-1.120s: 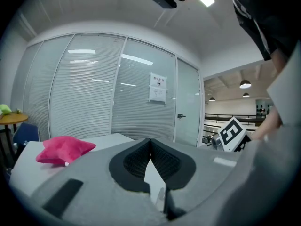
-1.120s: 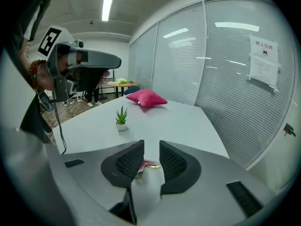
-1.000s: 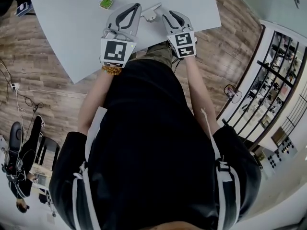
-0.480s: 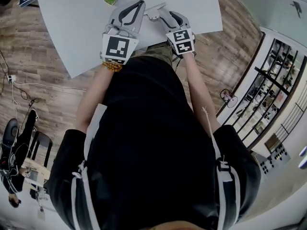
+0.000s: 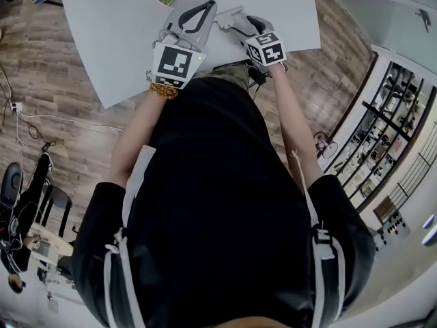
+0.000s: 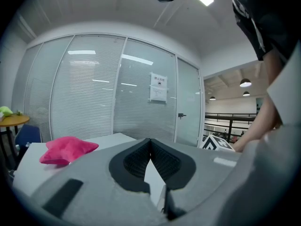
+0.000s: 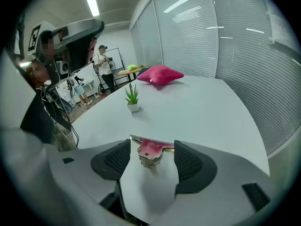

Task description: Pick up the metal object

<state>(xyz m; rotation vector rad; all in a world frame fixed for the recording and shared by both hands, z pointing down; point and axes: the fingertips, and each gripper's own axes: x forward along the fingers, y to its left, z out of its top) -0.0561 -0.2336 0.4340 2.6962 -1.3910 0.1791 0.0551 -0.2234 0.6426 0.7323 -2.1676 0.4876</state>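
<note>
Spreading across the top of the head view, a pale grey counter [image 5: 116,33] is seen over a wood-plank floor [image 5: 54,108]. Below it, a person in a black top [image 5: 218,203] is shown from above, with both forearms reached over the counter's near edge and a bead bracelet [image 5: 162,91] worn at the left wrist.

2 tools are held side by side. The left hand-held gripper [image 6: 150,142] is held roughly level, and its jaws are brought together at the tips with nothing between them. The right hand-held gripper [image 7: 151,145] is tilted down toward the counter; its jaws are spread wide and have just been opening.

A pink cushion [image 7: 160,74] is laid far back on the counter, well apart from both tools. A small potted plant [image 7: 132,98] is stood upright between the cushion and the right hand-held gripper.

The metal object [image 7: 151,151], a shiny T-shaped piece in which pink is mirrored, is laid flat on the counter near its front edge, between the tips of the right jaws. It is not clamped by either black pad, though its crossbar is seen running close to both tips.
</note>
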